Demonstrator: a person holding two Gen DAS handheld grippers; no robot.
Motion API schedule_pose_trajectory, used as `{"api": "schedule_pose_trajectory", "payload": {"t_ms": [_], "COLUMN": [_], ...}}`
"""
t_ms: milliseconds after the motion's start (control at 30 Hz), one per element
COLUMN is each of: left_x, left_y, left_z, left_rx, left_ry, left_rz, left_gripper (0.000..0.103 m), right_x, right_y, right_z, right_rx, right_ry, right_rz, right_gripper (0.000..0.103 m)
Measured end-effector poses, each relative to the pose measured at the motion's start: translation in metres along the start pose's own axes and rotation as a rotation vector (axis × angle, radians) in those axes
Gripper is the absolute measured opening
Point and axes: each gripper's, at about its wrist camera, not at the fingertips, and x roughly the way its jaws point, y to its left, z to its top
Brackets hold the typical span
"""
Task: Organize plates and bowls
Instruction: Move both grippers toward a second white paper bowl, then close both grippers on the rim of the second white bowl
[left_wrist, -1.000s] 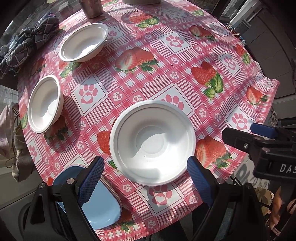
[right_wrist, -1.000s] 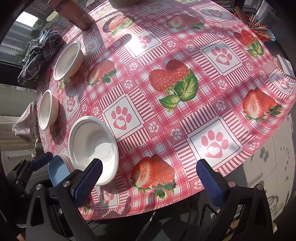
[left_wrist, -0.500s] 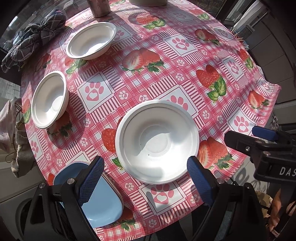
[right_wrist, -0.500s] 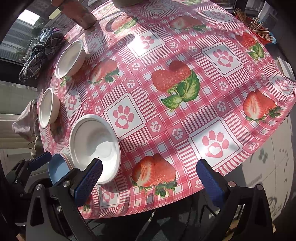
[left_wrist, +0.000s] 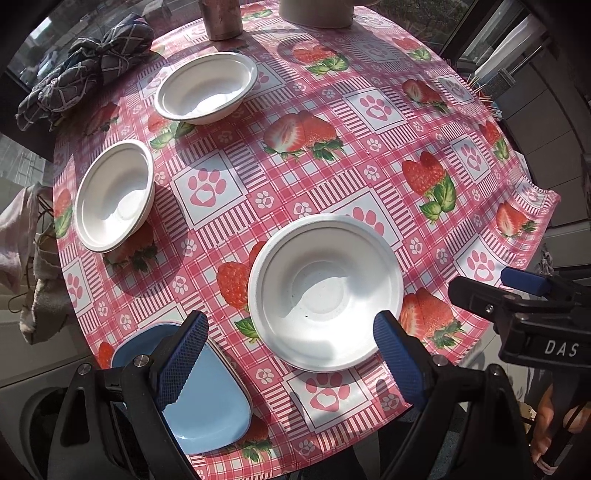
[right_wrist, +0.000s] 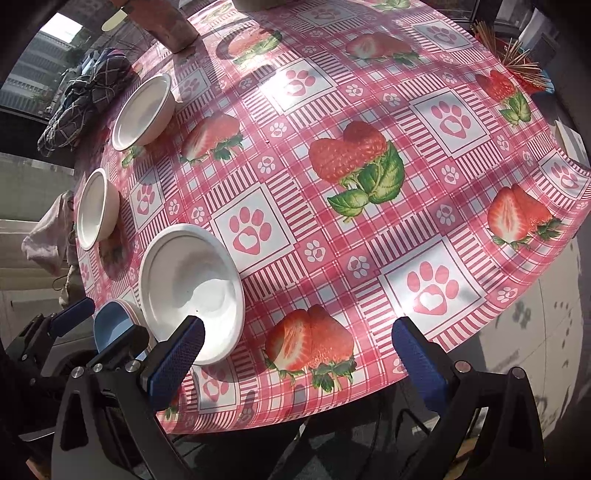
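Three white bowls sit on the pink strawberry tablecloth (left_wrist: 332, 155): a near bowl (left_wrist: 325, 291) (right_wrist: 192, 291), a middle one (left_wrist: 114, 195) (right_wrist: 92, 208) at the left edge, and a far one (left_wrist: 207, 86) (right_wrist: 144, 110). A stack of blue plates (left_wrist: 207, 406) (right_wrist: 110, 325) lies at the near left edge. My left gripper (left_wrist: 291, 358) hangs open above the near bowl's front rim, nothing between its fingers. My right gripper (right_wrist: 299, 358) is open over the table's near edge, right of that bowl, and holds nothing.
A dark checked cloth (left_wrist: 85, 70) lies bundled at the far left. A metal cup (left_wrist: 221, 18) and a pale pot (left_wrist: 314, 13) stand at the far edge. A holder of wooden sticks (right_wrist: 517, 62) is at the far right. Rags (left_wrist: 22, 236) hang beside the table.
The left wrist view has shifted, so the bowls and plates now sit further right and lower in it. The right gripper has barely moved. Both grippers stayed open.
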Motion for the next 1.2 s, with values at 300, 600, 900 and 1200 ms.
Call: {"api": "schedule_pose_trajectory", "payload": {"t_ms": [300,600,900,1200], "left_x": [-0.013,-0.015,-0.028,-0.014], "left_y": [0.04,0.091,0.155,0.23], "left_z": [0.01,0.002,0.002,0.019], "left_rx": [-0.133,-0.289,-0.472,-0.646], "left_ry": [-0.042,-0.056,-0.129,-0.149], "left_rz": [-0.036,-0.106,-0.066,0.067], "left_gripper": [0.093,0.093,0.093,0.093], "right_x": [-0.006,-0.014,-0.009,0.026], "right_y": [0.011,0.042,0.096,0.171], "right_z": [0.01,0.028,0.056,0.083], "right_rx": [-0.05,-0.153,-0.289,-0.378], "right_ry": [0.008,0.026,0.066,0.111], "right_rz": [-0.04,-0.066,-0.062,-0.026], "right_gripper": [0.102,0.102,0.102,0.102]}}
